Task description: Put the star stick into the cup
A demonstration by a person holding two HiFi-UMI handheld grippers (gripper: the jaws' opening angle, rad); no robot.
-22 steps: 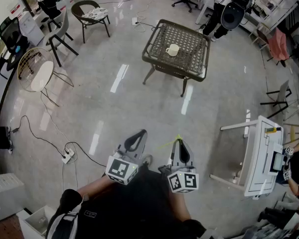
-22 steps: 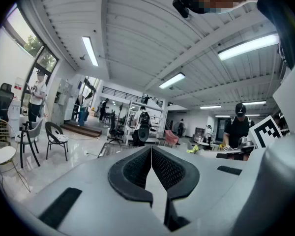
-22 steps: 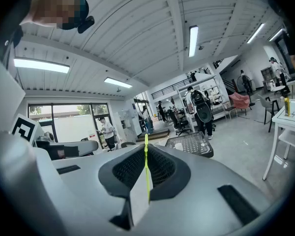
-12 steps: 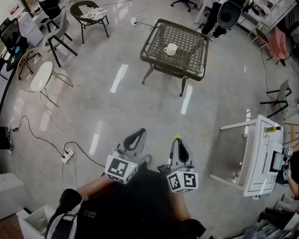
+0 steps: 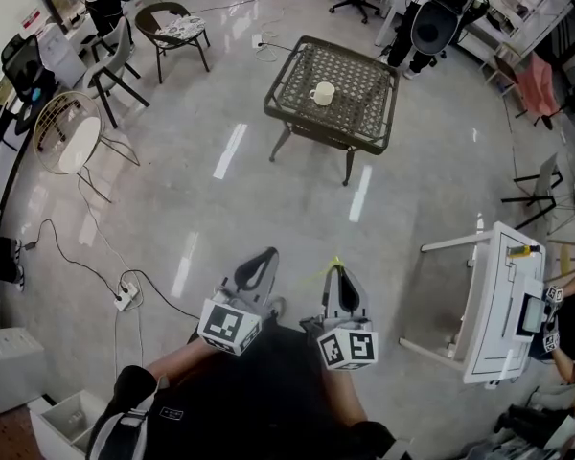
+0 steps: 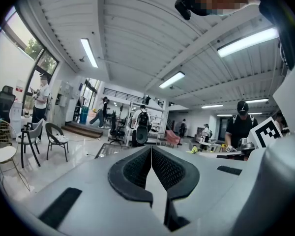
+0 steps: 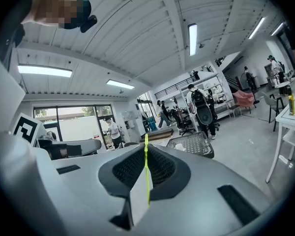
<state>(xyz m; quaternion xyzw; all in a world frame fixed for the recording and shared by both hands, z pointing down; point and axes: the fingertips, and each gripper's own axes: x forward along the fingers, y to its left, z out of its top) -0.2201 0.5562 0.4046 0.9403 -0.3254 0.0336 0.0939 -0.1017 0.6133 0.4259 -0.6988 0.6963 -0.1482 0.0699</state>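
Note:
A white cup stands on a dark wicker table far ahead across the floor; the same table shows small in the right gripper view. My right gripper is shut on a thin yellow-green stick, whose end pokes out past the jaw tips. No star shape is visible on it. My left gripper is held beside it at waist height, jaws closed together with nothing between them. Both are far from the cup.
A white side table stands at the right. Metal chairs and a round wire chair line the left. A power strip with cables lies on the floor at left. People stand in the background.
The wicker table and cup have drifted slightly left and up in the head view as I move forward. Both grippers keep the same pose and grip.

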